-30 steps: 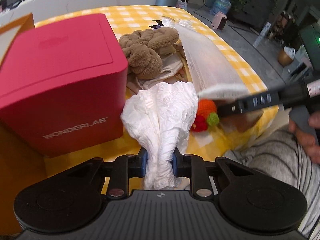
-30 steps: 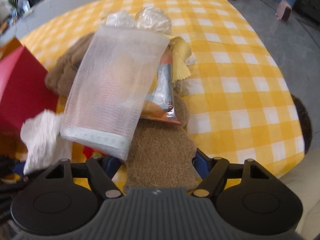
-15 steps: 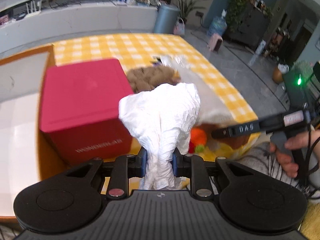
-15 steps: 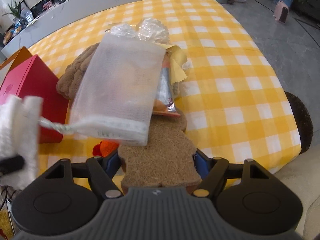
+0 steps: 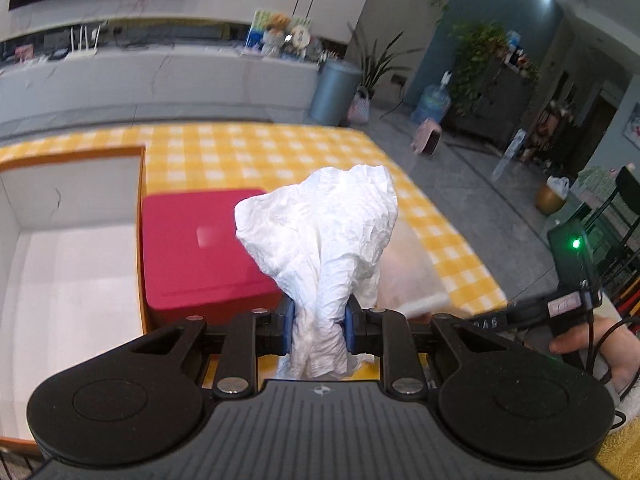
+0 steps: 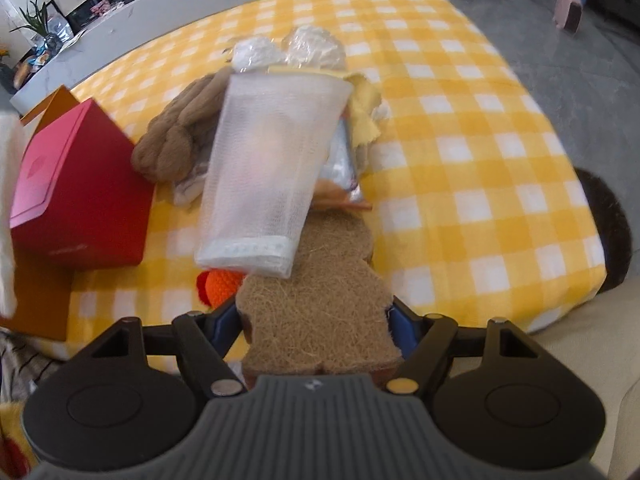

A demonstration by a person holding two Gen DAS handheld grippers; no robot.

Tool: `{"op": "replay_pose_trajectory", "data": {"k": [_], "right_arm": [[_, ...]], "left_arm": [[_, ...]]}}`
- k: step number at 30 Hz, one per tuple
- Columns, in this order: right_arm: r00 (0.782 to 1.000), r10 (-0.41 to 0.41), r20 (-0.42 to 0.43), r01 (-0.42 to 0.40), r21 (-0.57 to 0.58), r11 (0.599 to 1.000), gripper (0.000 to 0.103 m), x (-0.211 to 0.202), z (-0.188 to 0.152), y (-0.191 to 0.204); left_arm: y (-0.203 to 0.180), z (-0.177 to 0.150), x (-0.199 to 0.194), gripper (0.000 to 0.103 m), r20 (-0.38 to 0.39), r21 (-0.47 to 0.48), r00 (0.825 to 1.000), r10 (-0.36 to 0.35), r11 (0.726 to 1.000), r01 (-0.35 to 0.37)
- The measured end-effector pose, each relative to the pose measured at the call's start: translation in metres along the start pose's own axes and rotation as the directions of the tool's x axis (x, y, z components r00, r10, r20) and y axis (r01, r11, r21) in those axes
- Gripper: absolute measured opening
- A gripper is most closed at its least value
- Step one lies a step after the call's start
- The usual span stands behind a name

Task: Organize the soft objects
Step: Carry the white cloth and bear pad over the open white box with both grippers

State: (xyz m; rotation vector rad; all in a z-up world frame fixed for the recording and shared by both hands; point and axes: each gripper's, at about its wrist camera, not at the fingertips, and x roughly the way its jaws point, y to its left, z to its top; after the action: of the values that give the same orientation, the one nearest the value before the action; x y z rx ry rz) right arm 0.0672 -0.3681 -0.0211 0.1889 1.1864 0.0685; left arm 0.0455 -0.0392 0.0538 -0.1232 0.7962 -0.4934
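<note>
My left gripper (image 5: 319, 328) is shut on a crumpled white cloth (image 5: 320, 232), which stands up between the blue pads, lifted above the yellow checked table (image 5: 248, 156). My right gripper (image 6: 312, 320) is shut on a brown fibre pad (image 6: 320, 300), gripped by its two side edges. A white mesh bag (image 6: 268, 168) lies tilted over the pad's far end. An orange knitted toy (image 6: 224, 280) peeks out under the bag. In the left wrist view the right gripper (image 5: 500, 322) shows at the right, held by a hand (image 5: 580, 344).
A red box (image 5: 200, 248) sits beside an open orange-rimmed box with a white inside (image 5: 68, 248). Behind the mesh bag lie a brown plush towel (image 6: 180, 136), a snack packet (image 6: 340, 168), a yellow cloth (image 6: 364, 116) and plastic-wrapped white bundles (image 6: 288, 48).
The left gripper has risen and tipped up with the white cloth, bringing the open box into view. The right gripper has lifted slightly with the pad and mesh bag.
</note>
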Motion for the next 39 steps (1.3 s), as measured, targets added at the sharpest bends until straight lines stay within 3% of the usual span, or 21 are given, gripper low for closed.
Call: {"op": "replay_pose_trajectory", "data": {"k": [7,13,18,23,27,30,33,36,39], "right_arm": [[1.0,0.012,0.004,-0.012,-0.028,1.0,0.072,-0.013,-0.005,0.004],[0.999,-0.026,0.038,0.028,-0.069,0.997,0.072,-0.006,0.02,0.011],[0.975,-0.219,0.033,0.221,-0.221,0.95,0.072,0.016,0.039,0.024],[0.965,-0.252,-0.065,0.214,-0.353,0.911,0.071,0.013,0.049,0.024],[0.968,-0.166,-0.19,0.088,-0.364,0.927,0.071,0.002,0.052,0.019],[0.97,-0.096,-0.225,0.019,-0.325,0.946,0.071,-0.008,0.055,0.017],[0.969,0.085,-0.231,-0.13,-0.184,0.974,0.071,-0.02,0.061,0.009],[0.947,0.261,-0.187,-0.278,-0.071,0.958,0.071,-0.032,0.062,0.007],[0.969,0.207,-0.136,-0.226,-0.145,0.963,0.071,-0.039,0.06,0.022]], "left_arm": [[0.007,0.002,-0.009,0.026,0.039,-0.018,0.999,0.005,1.0,-0.005],[0.011,0.002,-0.008,0.026,0.047,-0.036,0.999,0.014,0.999,-0.012],[0.01,0.001,-0.005,0.026,0.044,-0.045,0.999,0.018,0.999,-0.016],[0.014,0.0,-0.005,0.026,0.045,-0.056,0.999,0.02,0.998,-0.017],[0.017,-0.001,-0.006,0.026,0.048,-0.07,0.999,0.025,0.997,-0.022],[0.019,-0.001,-0.007,0.026,0.05,-0.078,0.998,0.024,0.997,-0.02],[0.02,-0.002,-0.009,0.026,0.056,-0.085,0.998,0.025,0.996,-0.02],[0.02,-0.003,-0.009,0.026,0.051,-0.091,0.998,0.027,0.996,-0.023],[0.02,-0.003,-0.009,0.026,0.05,-0.092,0.998,0.029,0.995,-0.024]]}}
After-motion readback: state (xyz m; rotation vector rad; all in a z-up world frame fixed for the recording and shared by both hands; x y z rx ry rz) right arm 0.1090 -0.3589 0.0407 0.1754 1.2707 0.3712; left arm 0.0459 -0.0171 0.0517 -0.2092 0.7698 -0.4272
